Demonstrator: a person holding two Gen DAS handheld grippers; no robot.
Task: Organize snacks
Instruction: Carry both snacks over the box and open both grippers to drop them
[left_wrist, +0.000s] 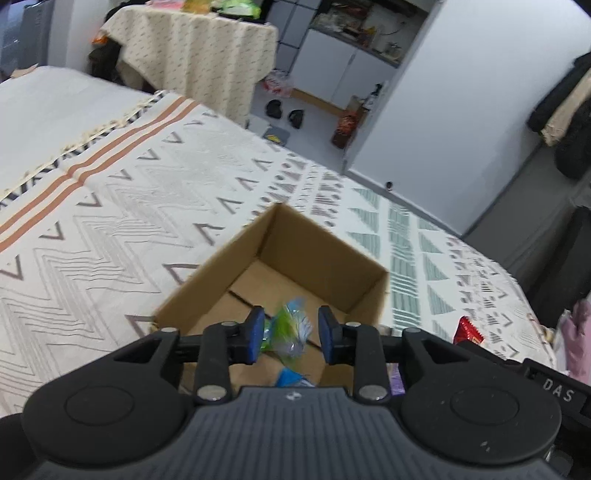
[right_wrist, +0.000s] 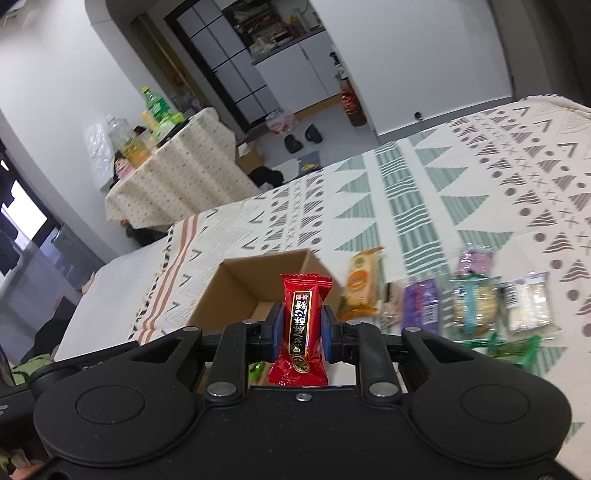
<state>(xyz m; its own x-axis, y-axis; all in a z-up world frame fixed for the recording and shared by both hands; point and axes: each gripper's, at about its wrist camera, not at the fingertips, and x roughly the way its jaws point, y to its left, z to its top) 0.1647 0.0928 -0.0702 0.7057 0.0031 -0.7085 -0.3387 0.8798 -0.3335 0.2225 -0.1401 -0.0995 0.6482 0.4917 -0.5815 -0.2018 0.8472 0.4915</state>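
Note:
An open cardboard box (left_wrist: 325, 254) stands on the patterned bedspread. My left gripper (left_wrist: 291, 338) hovers over it, open, and a green and blue snack packet (left_wrist: 291, 325) is blurred between and below its fingers, inside the box. A blue packet (left_wrist: 290, 378) lies lower in the box. In the right wrist view my right gripper (right_wrist: 300, 326) is shut on a red snack packet (right_wrist: 300, 332) held upright, near the box (right_wrist: 240, 291). The red packet (left_wrist: 467, 330) also shows at the right of the left view.
Several snack packets lie on the bedspread right of the box: an orange one (right_wrist: 360, 284), a purple one (right_wrist: 421, 304), a cracker pack (right_wrist: 474, 304), a white pack (right_wrist: 528, 304), a green one (right_wrist: 513, 349). A cloth-covered table (right_wrist: 173, 173) with bottles stands beyond the bed.

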